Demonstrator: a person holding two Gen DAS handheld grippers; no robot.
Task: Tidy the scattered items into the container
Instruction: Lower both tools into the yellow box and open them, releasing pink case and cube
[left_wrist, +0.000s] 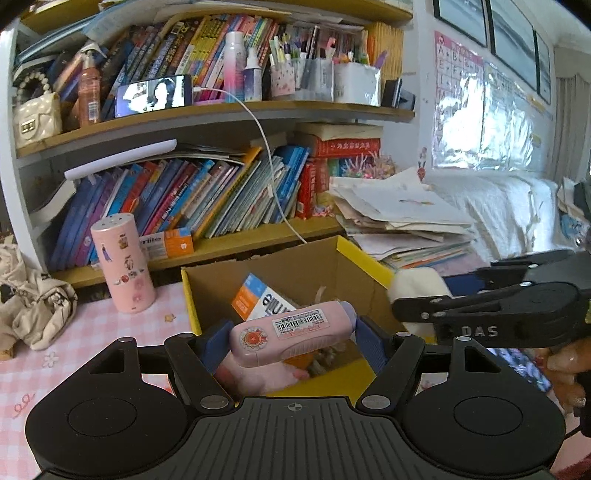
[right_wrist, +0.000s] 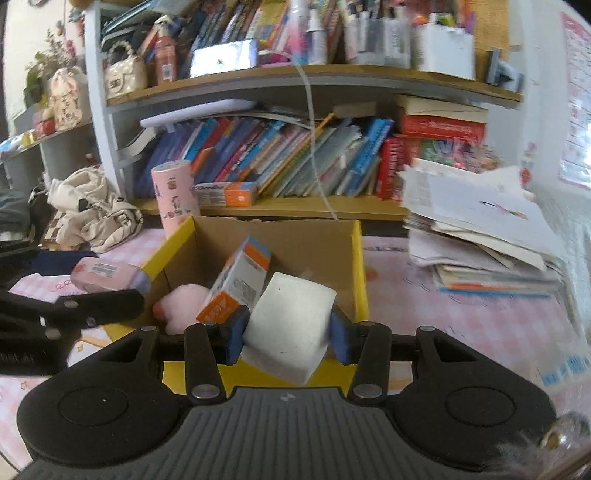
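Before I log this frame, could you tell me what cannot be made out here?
- Left wrist view: cardboard box floor, hidden by the pink tube in the left gripper.
- Right wrist view: box floor, hidden by the white block in the right gripper.
- Right wrist view: shelf items, motion-blurred.

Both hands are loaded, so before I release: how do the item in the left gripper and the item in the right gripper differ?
The left gripper holds a pink tube, rounded, with a barcode label; the right gripper holds a plain white block, flat-sided.
The pink tube lies crosswise between the fingers; the white block sits tilted.
Both are clamped at the open cardboard box.
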